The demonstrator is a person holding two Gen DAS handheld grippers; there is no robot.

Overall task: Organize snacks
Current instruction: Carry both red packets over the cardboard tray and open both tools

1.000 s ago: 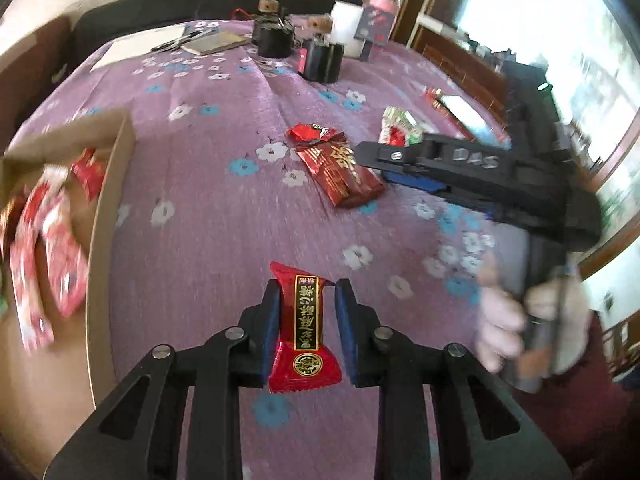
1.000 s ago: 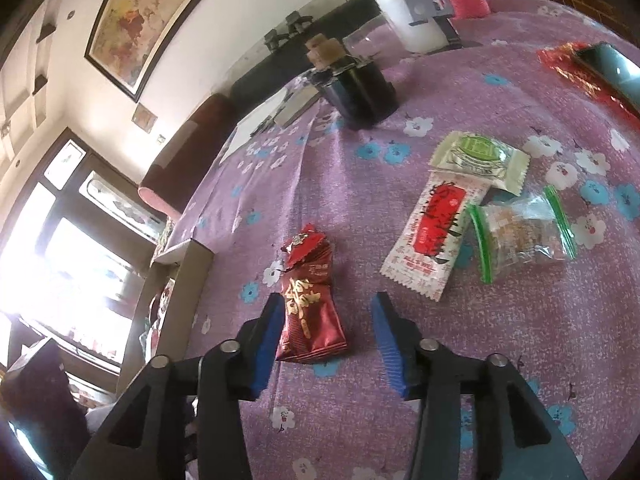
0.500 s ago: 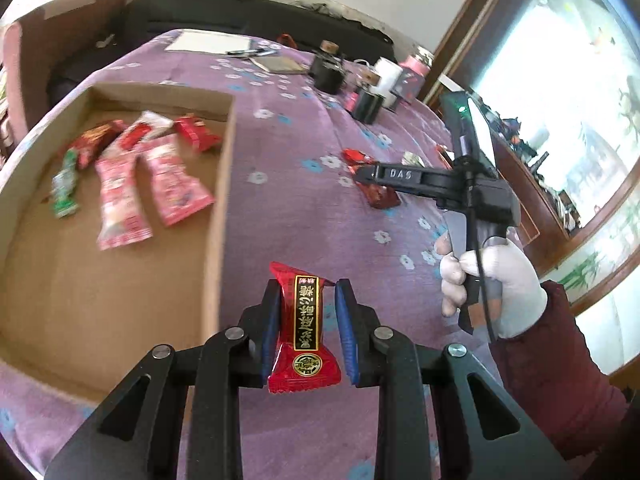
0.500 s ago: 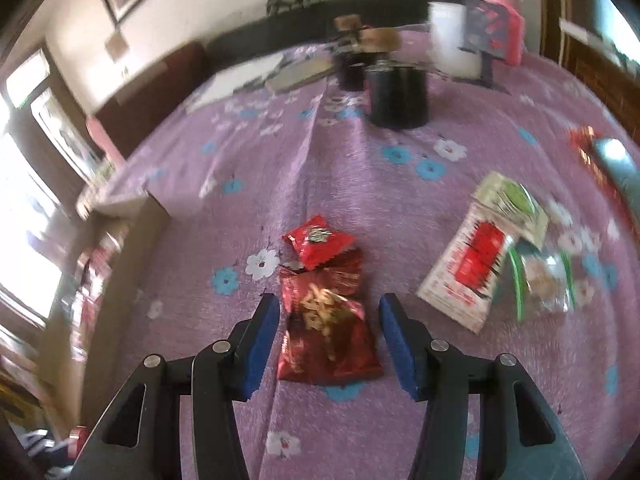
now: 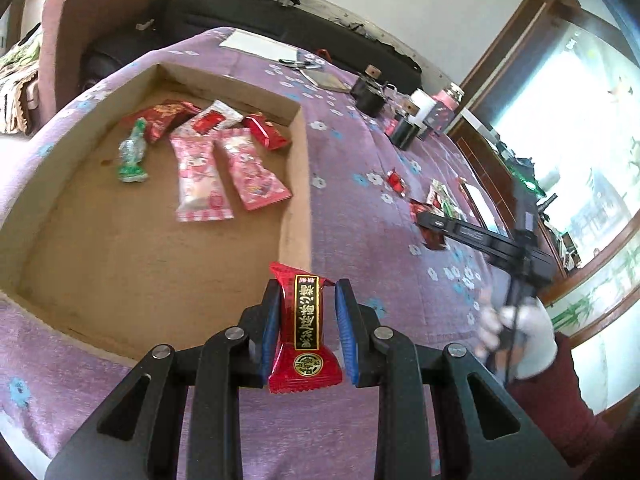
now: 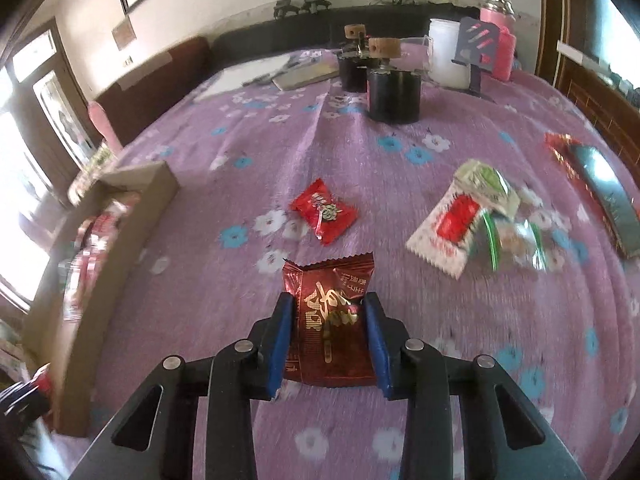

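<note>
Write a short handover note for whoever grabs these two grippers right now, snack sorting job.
Left gripper: shut on a red candy with a black label, held near the cardboard box corner, not yet dropped in.
Right gripper: jaws closing around a dark red packet on the purple cloth.
Done: several snacks already lie in the box, including two pink packets and a green candy.
Left: drop both, then fetch the small red candy, the white-and-red packet, the green-and-white one and the clear zip bag.

Purple flowered tablecloth (image 6: 400, 184), brown cardboard box (image 5: 298, 168), glossy red snack packets (image 6: 324, 212).
</note>
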